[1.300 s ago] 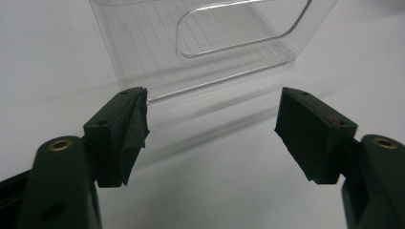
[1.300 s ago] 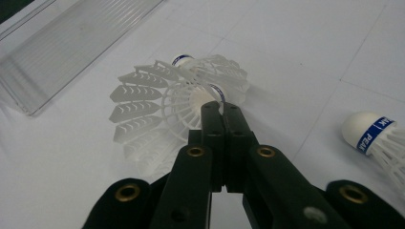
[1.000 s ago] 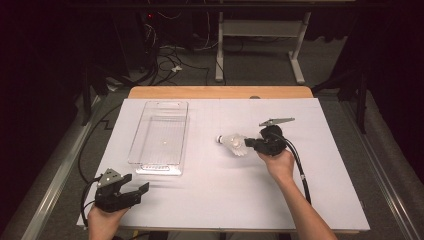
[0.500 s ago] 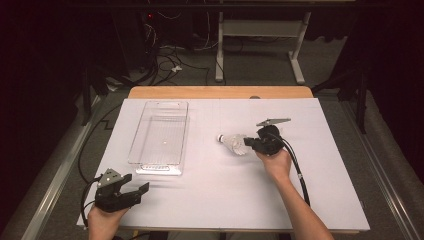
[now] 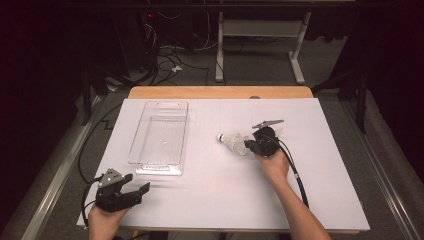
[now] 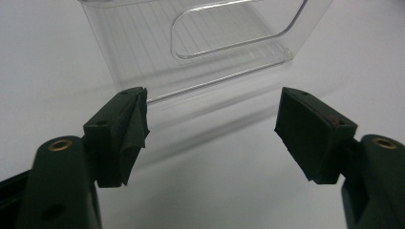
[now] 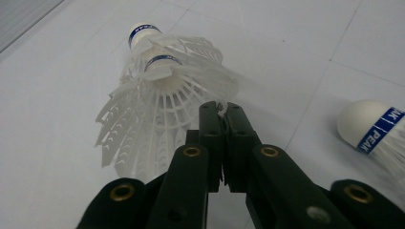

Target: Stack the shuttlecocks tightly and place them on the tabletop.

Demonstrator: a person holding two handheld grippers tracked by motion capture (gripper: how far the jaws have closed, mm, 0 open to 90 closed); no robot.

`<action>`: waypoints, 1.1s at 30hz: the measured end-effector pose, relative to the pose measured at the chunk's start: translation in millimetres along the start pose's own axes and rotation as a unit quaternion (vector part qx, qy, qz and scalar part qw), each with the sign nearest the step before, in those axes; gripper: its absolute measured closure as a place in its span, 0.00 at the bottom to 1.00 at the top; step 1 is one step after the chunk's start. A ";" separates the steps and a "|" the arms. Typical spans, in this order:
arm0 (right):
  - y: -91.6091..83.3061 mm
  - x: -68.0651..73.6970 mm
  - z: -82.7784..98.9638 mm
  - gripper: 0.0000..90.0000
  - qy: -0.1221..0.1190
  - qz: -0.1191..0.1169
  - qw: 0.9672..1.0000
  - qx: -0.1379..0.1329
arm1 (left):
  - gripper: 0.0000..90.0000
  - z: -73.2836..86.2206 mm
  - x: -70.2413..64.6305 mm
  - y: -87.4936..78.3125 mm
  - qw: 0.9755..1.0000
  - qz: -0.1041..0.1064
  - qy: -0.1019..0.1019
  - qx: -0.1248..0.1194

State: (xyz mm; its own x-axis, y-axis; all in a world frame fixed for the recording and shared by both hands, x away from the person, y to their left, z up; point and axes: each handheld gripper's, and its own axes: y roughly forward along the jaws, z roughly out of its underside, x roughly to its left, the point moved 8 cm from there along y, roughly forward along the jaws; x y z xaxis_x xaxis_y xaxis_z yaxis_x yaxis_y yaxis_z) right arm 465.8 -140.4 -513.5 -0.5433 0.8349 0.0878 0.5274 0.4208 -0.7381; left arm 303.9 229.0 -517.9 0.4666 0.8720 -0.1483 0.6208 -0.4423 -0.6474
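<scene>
Right of the counter's (image 5: 215, 200) middle: right tongs (image 7: 220, 110) clamped shut on the feathered edge of a pair of nested white plastic shuttlecocks with blue-banded cork heads (image 7: 157, 90), seen in the high view (image 5: 234, 143) just off the tongs' (image 5: 248, 146) tips on the side toward the tray. Skirt rim pinched between the pads, cork heads pointing away from the tongs toward the counter's left side. Whether lifted clear of the white surface or resting on it, impossible to tell. Just beside the tongs in the right gripper view, another white shuttlecock with a blue-banded head (image 7: 377, 129), lying on the counter, apart from the held pair.

Near the front left corner: left tongs (image 5: 136, 192) wide open, nothing between the pads, resting low in the person's left hand (image 5: 102, 220). Ahead of them, close but not touching, the near end wall of a clear rectangular plastic tray (image 6: 200, 43), set lengthwise left of the counter's centre (image 5: 160, 135), well apart from the shuttlecocks.
</scene>
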 end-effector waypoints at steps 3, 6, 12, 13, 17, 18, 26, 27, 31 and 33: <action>2.5 1.5 -0.8 0.98 0.003 0.003 1.000 0.003 | 0.31 0.0 -0.1 -0.1 1.000 0.000 0.000 0.000; 3.9 2.8 -2.9 0.98 0.001 0.005 1.000 0.003 | 0.31 0.0 -0.5 0.1 1.000 0.001 0.001 0.000; 6.9 4.9 -10.3 0.98 -0.002 0.008 1.000 0.002 | 0.31 -0.1 -0.3 -0.2 1.000 0.000 0.002 0.000; 7.1 5.3 -10.8 0.98 0.000 0.007 1.000 0.003 | 0.31 -0.1 -0.3 -0.1 1.000 0.001 0.001 0.000; 8.6 4.5 -13.5 0.98 0.000 0.009 1.000 0.002 | 0.31 -0.1 -0.2 -0.1 1.000 0.002 0.001 0.000; 8.9 4.2 -13.5 0.97 0.002 0.008 1.000 0.002 | 0.31 -0.1 -0.2 -0.1 1.000 0.002 0.000 0.000; 9.7 2.2 -13.7 0.95 0.009 0.011 1.000 0.003 | 0.31 -0.3 -0.7 -0.6 1.000 0.003 0.003 -0.001; 10.0 1.8 -13.9 0.94 0.009 0.012 1.000 0.002 | 0.31 -0.3 -0.7 -0.6 1.000 0.003 0.003 -0.001; 12.0 0.4 -14.0 0.93 0.014 0.013 1.000 0.003 | 0.31 -0.4 -0.3 -0.3 1.000 0.003 0.002 -0.001; 13.2 0.4 -14.4 0.92 0.015 0.013 1.000 0.005 | 0.31 -0.4 -0.3 -0.4 1.000 0.003 0.002 -0.001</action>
State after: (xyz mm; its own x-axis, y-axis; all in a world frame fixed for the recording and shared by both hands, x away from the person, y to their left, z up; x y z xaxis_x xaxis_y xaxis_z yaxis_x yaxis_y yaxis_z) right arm 481.9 -129.4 -513.6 -0.5101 0.8557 0.0876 0.5350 0.3953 -0.7467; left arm 303.7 228.8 -517.3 0.4727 0.8686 -0.1487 0.6194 -0.4476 -0.6450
